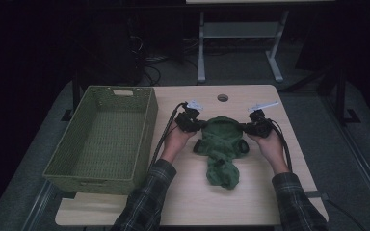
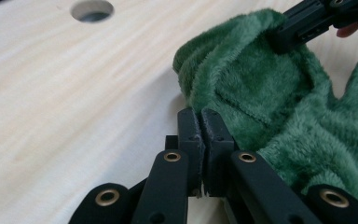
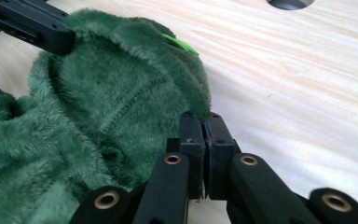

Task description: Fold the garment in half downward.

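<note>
Left tool (image 1: 198,126) and right tool (image 1: 248,127) are each clamped on an opposite edge of the green plush garment (image 1: 222,149), which lies on the table (image 1: 250,202) between them. The garment looks soft, light and limp; the rim hems appear the soundest hold. Each gripper view confirms pinched fabric. The high view adds the woven basket (image 1: 103,139), beyond the left tool.

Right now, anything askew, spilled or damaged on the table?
Nothing damaged or spilled. The green fleece garment lies bunched rather than flat, its lower end crumpled toward the person. Both hand-held grippers, left and right, pinch its upper edge. The green basket sits square beside it.
</note>
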The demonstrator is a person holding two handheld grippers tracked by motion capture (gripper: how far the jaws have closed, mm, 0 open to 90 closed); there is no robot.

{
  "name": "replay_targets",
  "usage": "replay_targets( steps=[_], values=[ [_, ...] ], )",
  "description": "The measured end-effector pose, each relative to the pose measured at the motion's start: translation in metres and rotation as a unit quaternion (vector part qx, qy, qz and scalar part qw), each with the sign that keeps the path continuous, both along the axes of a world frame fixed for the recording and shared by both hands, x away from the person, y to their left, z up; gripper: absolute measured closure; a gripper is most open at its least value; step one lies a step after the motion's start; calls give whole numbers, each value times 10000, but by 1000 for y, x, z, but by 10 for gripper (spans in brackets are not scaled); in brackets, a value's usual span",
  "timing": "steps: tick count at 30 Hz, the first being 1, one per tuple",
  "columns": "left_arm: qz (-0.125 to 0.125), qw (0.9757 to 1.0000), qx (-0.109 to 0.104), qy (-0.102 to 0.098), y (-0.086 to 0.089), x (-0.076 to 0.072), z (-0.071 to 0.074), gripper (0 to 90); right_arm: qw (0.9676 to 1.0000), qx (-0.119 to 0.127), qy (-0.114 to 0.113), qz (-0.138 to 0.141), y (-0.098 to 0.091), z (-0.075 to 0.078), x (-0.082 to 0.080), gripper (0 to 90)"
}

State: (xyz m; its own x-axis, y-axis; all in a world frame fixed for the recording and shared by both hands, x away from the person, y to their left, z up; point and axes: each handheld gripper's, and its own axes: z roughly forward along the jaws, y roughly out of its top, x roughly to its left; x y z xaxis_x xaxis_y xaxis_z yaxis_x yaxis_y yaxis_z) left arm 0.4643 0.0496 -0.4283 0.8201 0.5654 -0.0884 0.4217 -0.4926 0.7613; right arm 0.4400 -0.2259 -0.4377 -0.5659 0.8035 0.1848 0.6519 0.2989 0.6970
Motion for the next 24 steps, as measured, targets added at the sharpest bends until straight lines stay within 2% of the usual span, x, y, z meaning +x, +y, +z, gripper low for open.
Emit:
replay_targets(
  steps=[2,3,5,6,8,11,14,16,18,20,22,24],
  values=[
    [24,10000,19,-76,-1,3,5,875,9998,-26,-176,-48,0,5,3,878],
    [49,9999,-17,-118,-1,5,10,875,9999,38,-95,-49,-1,8,6,878],
    [66,9998,-25,-181,-1,6,14,875,9999,16,-111,-99,-3,12,10,878],
    [70,9997,-35,-223,-1,7,17,875,9996,67,-239,-147,-5,16,11,878],
    [97,9994,-115,-309,-2,8,23,875,9995,174,-185,-168,-8,22,14,878],
    [81,9991,-198,-373,-1,4,29,875,9991,243,-314,-152,-10,29,12,878],
    [-40,9989,-245,-394,-1,-6,34,873,9986,334,-419,-40,-10,35,2,877],
    [-100,9984,-356,-438,-1,-14,37,873,9983,349,-466,25,-10,36,-6,877],
    [-183,9978,-388,-509,-2,-23,40,873,9983,381,-441,78,-11,36,-13,877],
    [-269,9972,-362,-591,-4,-31,43,873,9973,425,-590,114,-12,35,-21,876],
    [-332,9966,-413,-637,-5,-39,46,873,9973,465,-535,169,-13,35,-27,875],
    [-396,9960,-433,-669,-5,-47,48,873,9960,531,-689,209,-14,36,-36,875]
  ],
)
